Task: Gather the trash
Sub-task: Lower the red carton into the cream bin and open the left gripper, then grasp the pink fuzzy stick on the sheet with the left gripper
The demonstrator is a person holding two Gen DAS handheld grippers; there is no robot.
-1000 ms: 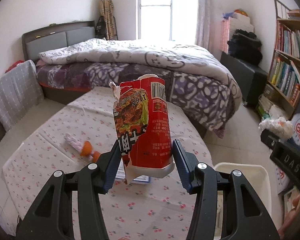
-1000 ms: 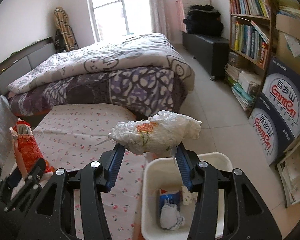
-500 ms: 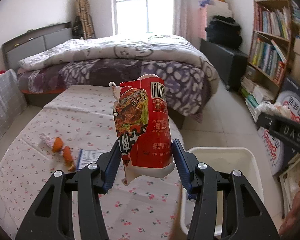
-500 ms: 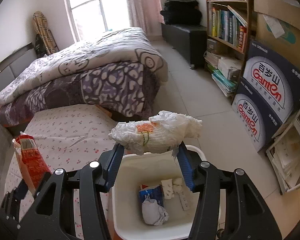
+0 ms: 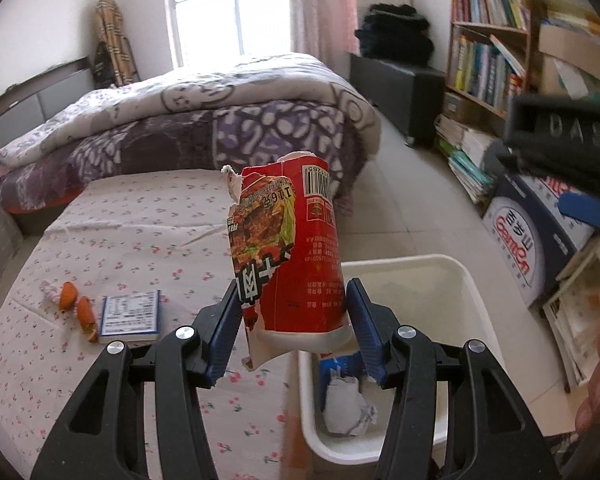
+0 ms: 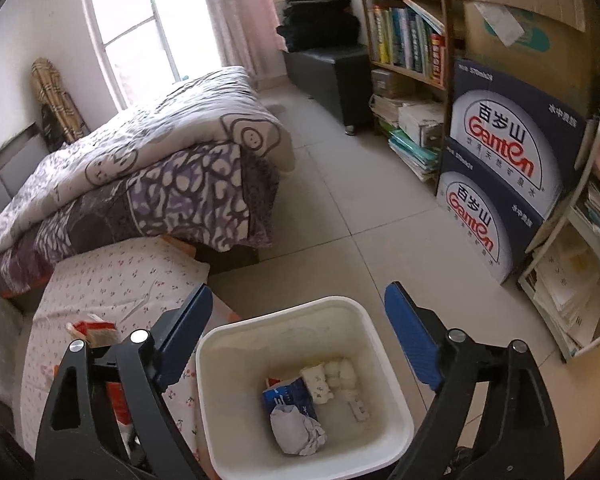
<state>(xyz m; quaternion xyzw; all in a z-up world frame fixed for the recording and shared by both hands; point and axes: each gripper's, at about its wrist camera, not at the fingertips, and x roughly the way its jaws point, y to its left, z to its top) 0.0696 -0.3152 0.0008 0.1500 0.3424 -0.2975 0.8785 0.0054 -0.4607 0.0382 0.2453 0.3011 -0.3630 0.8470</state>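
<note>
Dropped wad (image 6: 342,374) lies in bin (image 6: 228,384) beside Ganten boxes (image 6: 512,152).

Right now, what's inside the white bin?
In the white bin: a crumpled grey-white paper wad, a blue packet, and white plastic wrappers. Whatever lies beneath them is covered.

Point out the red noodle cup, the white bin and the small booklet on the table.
red noodle cup (image 5: 300,256), left wrist view, on its red side wall.
white bin (image 6: 300,308), right wrist view, on its far rim.
small booklet (image 5: 130,314), left wrist view, on its cover.
</note>
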